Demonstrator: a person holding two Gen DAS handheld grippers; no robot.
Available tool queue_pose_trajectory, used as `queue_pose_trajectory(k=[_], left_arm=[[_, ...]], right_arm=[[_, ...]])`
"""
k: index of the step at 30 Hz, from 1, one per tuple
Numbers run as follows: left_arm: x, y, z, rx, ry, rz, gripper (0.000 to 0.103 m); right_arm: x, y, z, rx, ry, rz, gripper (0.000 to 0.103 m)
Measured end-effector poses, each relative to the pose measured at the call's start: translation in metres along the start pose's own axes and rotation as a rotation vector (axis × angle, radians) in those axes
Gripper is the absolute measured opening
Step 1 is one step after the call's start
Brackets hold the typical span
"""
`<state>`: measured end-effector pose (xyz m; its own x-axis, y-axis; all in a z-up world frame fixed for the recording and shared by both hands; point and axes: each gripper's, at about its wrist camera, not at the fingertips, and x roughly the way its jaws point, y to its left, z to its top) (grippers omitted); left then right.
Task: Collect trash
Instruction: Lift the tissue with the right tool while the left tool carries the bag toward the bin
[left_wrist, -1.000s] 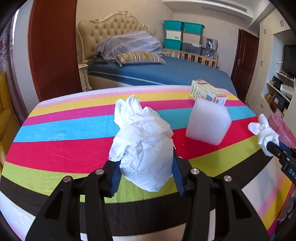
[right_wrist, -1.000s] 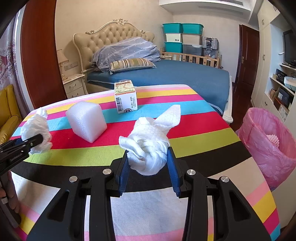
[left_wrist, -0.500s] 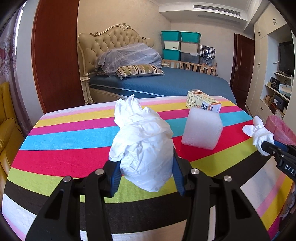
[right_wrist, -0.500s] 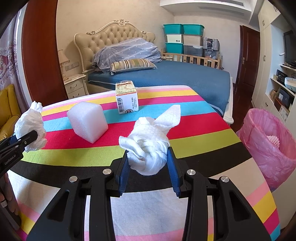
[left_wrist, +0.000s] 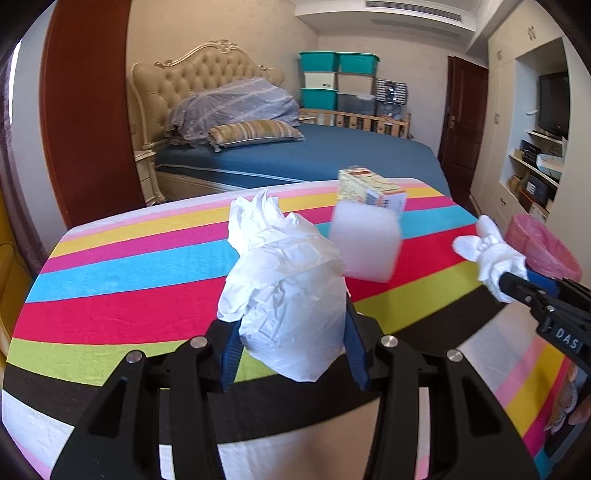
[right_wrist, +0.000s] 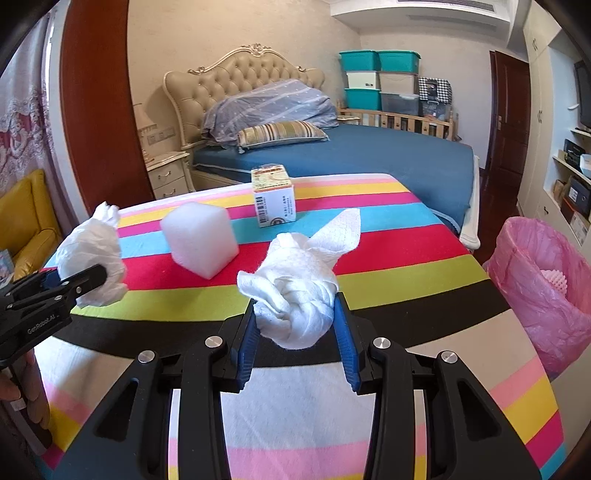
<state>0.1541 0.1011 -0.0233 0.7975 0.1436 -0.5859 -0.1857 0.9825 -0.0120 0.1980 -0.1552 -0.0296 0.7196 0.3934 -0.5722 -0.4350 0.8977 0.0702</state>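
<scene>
My left gripper (left_wrist: 291, 350) is shut on a crumpled white plastic bag (left_wrist: 284, 291), held above the striped tablecloth. In the right wrist view that same bag (right_wrist: 92, 258) shows at the left in the left gripper (right_wrist: 88, 277). My right gripper (right_wrist: 295, 332) is shut on a wad of white paper towel (right_wrist: 299, 280); the left wrist view shows that wad (left_wrist: 491, 254) at the far right. On the table stand a white foam block (right_wrist: 199, 240) and a small printed carton (right_wrist: 273, 199). A bin with a pink liner (right_wrist: 543, 280) stands on the floor to the right.
The table wears a rainbow-striped cloth (right_wrist: 406, 258). Behind it is a bed with a blue cover (right_wrist: 369, 151), a nightstand (right_wrist: 166, 173) and stacked storage boxes (right_wrist: 380, 77). A yellow sofa (right_wrist: 26, 218) is at the left, shelves at the right.
The left gripper has lifted a little with the bag and swung rightward, so the foam block and carton sit nearer the view's middle. The right gripper has stayed put.
</scene>
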Motion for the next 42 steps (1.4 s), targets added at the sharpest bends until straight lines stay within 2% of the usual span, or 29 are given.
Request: queue_pose_trajectory(k=[10, 21, 32, 42], left_arm=[[-0.013, -0.038, -0.009, 0.069, 0.004, -0.067, 0.046], [-0.012, -0.075, -0.019, 0.153, 0.022, -0.137, 0.046], [-0.010, -0.129, -0.024, 0.259, 0.034, -0.207, 0.046], [-0.001, -0.187, -0.013, 0.337, 0.040, -0.288, 0.046]], right_arm=[[-0.026, 0.001, -0.011, -0.053, -0.021, 0.036, 0.037], [-0.043, -0.014, -0.022, -0.047, -0.028, 0.042, 0.037], [-0.060, -0.053, -0.035, 0.004, -0.039, -0.005, 0.037], [-0.089, -0.098, -0.039, 0.058, -0.083, -0.075, 0.037]])
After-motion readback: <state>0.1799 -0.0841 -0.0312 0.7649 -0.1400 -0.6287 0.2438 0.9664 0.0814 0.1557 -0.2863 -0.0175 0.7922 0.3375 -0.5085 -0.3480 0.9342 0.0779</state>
